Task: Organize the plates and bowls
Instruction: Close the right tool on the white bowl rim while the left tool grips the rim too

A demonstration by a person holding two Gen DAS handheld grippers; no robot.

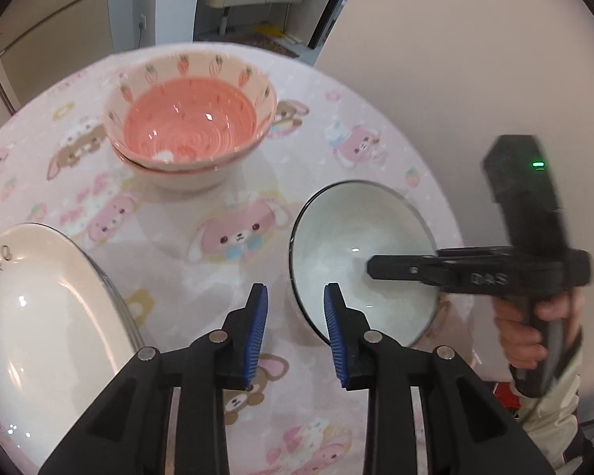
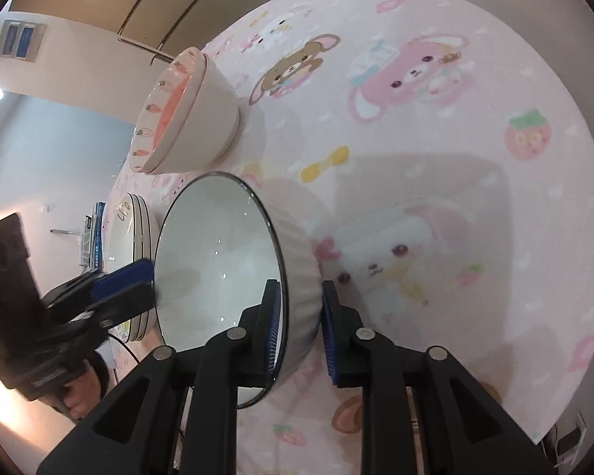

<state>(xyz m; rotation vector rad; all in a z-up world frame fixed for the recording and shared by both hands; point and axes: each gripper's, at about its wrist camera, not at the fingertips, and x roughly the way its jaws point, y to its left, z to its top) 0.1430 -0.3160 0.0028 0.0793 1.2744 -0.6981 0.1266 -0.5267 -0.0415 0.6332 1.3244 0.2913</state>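
Both tongs work at the white bowl (image 2: 221, 277). In the right wrist view the right gripper (image 2: 301, 332) straddles its near rim, one blue pad inside and one against the ribbed outer wall; whether the pads press the wall or stand just off it cannot be told. The left gripper (image 1: 297, 336) stands apart and empty, the bowl's rim just beside its right finger and the stack of plates (image 1: 39, 316) off to its left. Beyond both, a pair of nested pink bowls (image 1: 190, 126) sits on the cartoon tablecloth (image 1: 225, 237).

The white bowl looks like glazed ceramic: stiff, fairly heavy, slick and liable to chip, so it is best gripped across the rim with the pads well down the wall.

Handwritten lettering on the top plate seems to read "Life". The right gripper's body carries raised letters, perhaps "DAS".
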